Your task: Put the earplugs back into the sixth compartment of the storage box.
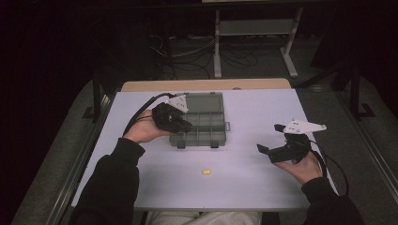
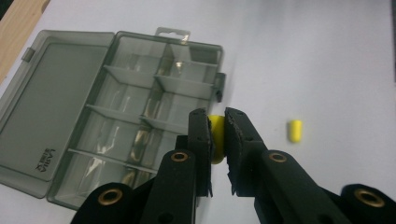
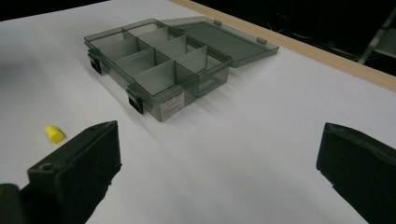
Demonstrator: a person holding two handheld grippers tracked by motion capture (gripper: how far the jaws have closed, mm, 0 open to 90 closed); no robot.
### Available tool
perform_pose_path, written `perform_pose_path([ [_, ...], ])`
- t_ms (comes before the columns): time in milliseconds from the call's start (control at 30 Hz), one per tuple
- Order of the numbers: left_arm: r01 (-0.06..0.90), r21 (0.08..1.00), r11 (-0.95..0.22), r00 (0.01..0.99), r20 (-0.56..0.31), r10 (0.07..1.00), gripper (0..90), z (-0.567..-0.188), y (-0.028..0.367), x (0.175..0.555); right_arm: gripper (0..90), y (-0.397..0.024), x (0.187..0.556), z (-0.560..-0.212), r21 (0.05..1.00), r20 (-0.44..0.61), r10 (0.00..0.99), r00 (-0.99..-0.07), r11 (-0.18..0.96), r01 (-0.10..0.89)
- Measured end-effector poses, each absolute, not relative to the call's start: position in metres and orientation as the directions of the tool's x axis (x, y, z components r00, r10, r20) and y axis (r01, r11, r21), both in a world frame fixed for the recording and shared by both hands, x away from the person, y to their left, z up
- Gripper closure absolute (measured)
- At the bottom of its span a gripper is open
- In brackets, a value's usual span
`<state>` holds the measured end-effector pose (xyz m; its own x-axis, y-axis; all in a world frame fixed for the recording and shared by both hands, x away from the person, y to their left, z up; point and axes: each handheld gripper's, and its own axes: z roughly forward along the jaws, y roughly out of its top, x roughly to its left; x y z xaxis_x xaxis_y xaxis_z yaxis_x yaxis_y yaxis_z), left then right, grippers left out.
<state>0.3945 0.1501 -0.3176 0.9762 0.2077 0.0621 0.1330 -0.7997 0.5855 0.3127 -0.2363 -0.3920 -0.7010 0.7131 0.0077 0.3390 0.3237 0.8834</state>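
Observation:
My left gripper (image 1: 187,126) (image 2: 216,113) hangs over the near left part of a smoky grey compartment box (image 1: 213,127) (image 2: 128,75) and is shut on a small yellow plug (image 2: 215,137). The box lies open, lid (image 2: 56,98) flat behind it, and the compartments that show look bare. A second yellow plug (image 1: 206,172) (image 2: 294,130) (image 3: 54,133) lies loose on the white table (image 1: 253,183), nearer the person than the box (image 3: 159,60). My right gripper (image 1: 271,138) (image 3: 219,133) is held at the right of the table, jaws wide open with nothing between them.
A wooden strip (image 1: 206,84) (image 3: 327,58) runs along the table's far edge. Beyond it stand a metal frame (image 1: 253,28) and cables on a dark floor. Bare white tabletop lies between the box and my right gripper.

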Motion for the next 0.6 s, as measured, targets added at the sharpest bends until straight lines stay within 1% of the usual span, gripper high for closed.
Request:
perform_pose_path([
  [200,0.164,0.599,-0.784,0.971,0.041,0.234,80.8,-0.328,0.154,0.411,0.0,-0.237,0.313,-0.393,0.882,0.012,0.712,-0.702,0.324,0.343],
  [267,0.185,0.62,-0.763,0.969,0.013,0.245,80.8,-0.332,0.156,0.416,0.0,-0.237,0.313,-0.393,0.882,0.014,0.713,-0.701,0.322,0.345],
  [333,0.192,0.627,-0.755,0.969,0.003,0.249,80.7,-0.335,0.156,0.419,0.0,-0.237,0.313,-0.393,0.882,0.012,0.713,-0.701,0.323,0.344],
  [500,0.192,0.621,-0.76,0.97,-0.003,0.243,80.6,-0.345,0.15,0.423,0.0,-0.237,0.313,-0.393,0.881,0.014,0.712,-0.702,0.323,0.346],
  [600,0.198,0.601,-0.774,0.969,-0.003,0.246,80.6,-0.356,0.146,0.426,0.0,-0.237,0.313,-0.393,0.879,0.014,0.711,-0.703,0.326,0.347],
])
